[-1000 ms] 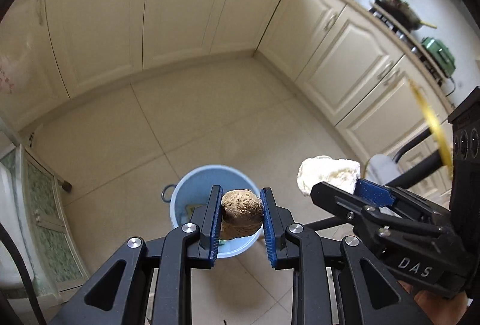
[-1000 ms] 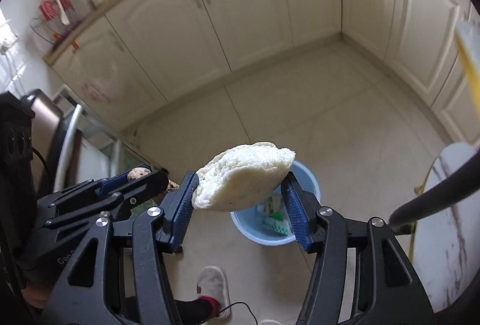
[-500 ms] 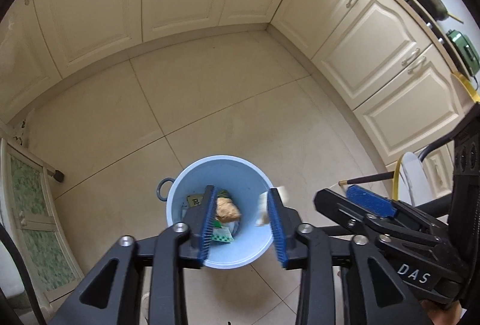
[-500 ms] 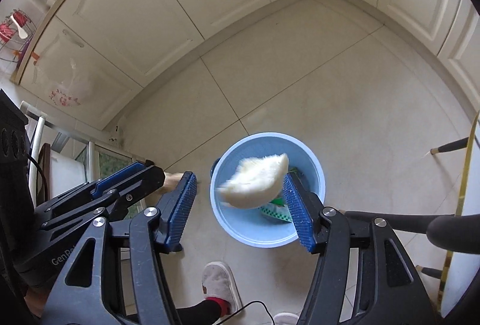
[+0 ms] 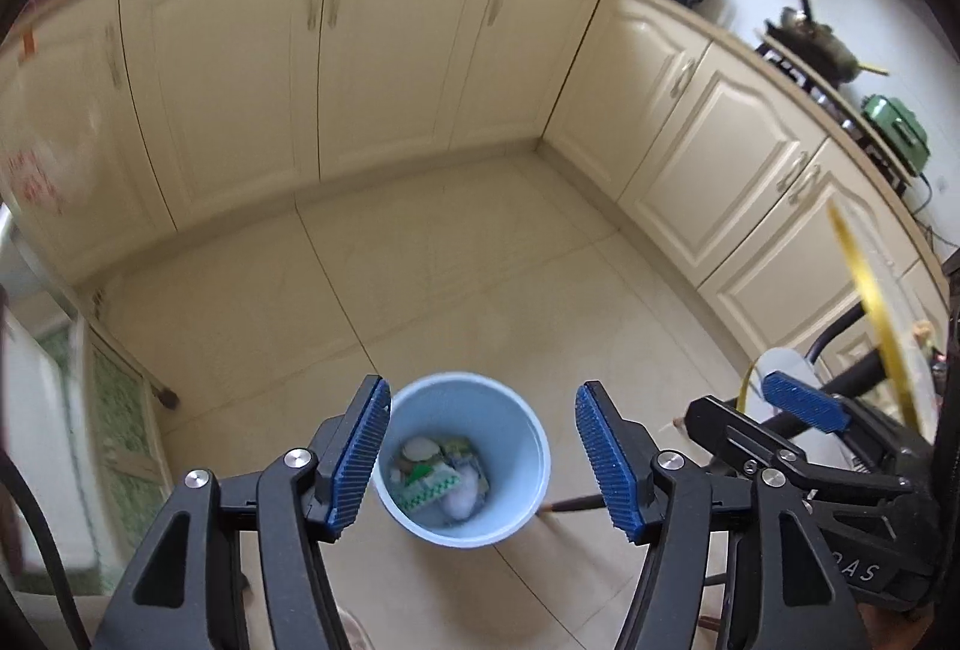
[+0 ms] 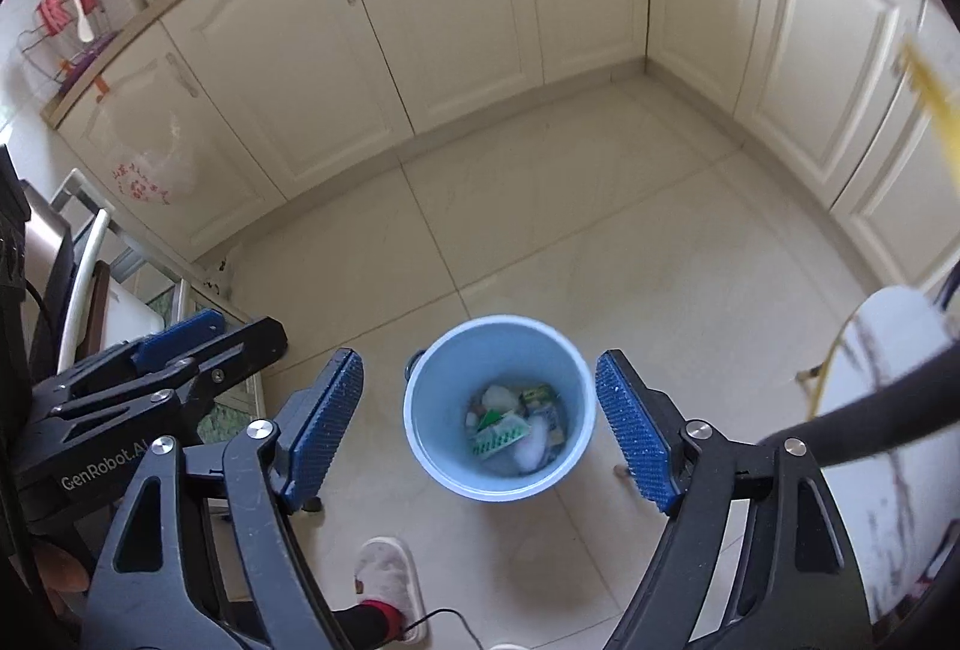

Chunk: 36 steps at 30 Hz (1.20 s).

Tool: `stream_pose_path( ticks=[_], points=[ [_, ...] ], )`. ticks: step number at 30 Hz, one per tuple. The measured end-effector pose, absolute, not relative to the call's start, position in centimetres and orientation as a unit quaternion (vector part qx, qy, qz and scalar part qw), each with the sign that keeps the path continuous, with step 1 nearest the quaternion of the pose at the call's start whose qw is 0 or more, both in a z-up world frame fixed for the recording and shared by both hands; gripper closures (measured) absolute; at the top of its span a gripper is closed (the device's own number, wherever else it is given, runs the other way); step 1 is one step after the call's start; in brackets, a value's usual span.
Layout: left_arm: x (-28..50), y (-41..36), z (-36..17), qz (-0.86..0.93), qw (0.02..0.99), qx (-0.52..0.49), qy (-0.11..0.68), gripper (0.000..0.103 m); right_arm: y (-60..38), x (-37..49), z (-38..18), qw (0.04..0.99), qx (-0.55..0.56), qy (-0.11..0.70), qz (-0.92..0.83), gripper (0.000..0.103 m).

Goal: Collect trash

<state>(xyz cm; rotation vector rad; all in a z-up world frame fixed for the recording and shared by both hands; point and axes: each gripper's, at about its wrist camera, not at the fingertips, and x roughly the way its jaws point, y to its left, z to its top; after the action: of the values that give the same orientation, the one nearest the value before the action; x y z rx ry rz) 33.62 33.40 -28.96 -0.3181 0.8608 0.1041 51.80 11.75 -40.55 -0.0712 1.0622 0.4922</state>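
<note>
Left gripper (image 5: pixel 480 455) and right gripper (image 6: pixel 480 431) both hang above the light blue trash bucket (image 5: pixel 528 431), jaws wide apart, nothing held between the blue ribbed pads (image 5: pixel 354 461). Bucket stands upright on the beige tiled floor (image 6: pixel 600 230), and inside it lie mixed scraps: green-and-white wrapper (image 6: pixel 499 434), whitish lumps (image 6: pixel 531 449), a small box; the rest too blurred to tell. Cream cabinets (image 6: pixel 456 2) line the floor's far edges, and a slippered foot (image 6: pixel 390 578) shows just below the bucket in the right wrist view.
</note>
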Motion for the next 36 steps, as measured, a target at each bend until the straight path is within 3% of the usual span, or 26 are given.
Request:
stream_pose_path(
  ticks=[10, 13, 19, 27, 36],
  points=[
    [21.6, 25.6, -15.4, 0.024, 0.963, -0.104, 0.248, 0.019, 4.4, 40.4, -24.4, 0.921, -0.041, 0.348, 0.173, 0.012],
    [17.9, 22.7, -12.9, 0.022, 0.974, -0.082, 0.209, 0.018, 1.8, 36.8, -19.8, 0.937, -0.027, 0.307, 0.162, 0.012],
    [9.8, 16.4, -9.8, 0.016, 0.987, -0.051, 0.15, 0.003, -3.0, 29.2, -12.7, 0.964, -0.023, 0.23, 0.129, 0.003],
    [-1.4, 9.3, -11.8, 0.006, 0.996, -0.028, 0.089, 0.001, -7.5, 20.6, -6.0, 0.986, -0.016, 0.149, 0.08, 0.0],
    [-11.7, 9.3, -13.1, -0.017, 0.999, -0.02, 0.031, 0.001, -11.0, 13.9, -1.4, 0.994, -0.013, 0.099, 0.04, 0.0]
  ],
)
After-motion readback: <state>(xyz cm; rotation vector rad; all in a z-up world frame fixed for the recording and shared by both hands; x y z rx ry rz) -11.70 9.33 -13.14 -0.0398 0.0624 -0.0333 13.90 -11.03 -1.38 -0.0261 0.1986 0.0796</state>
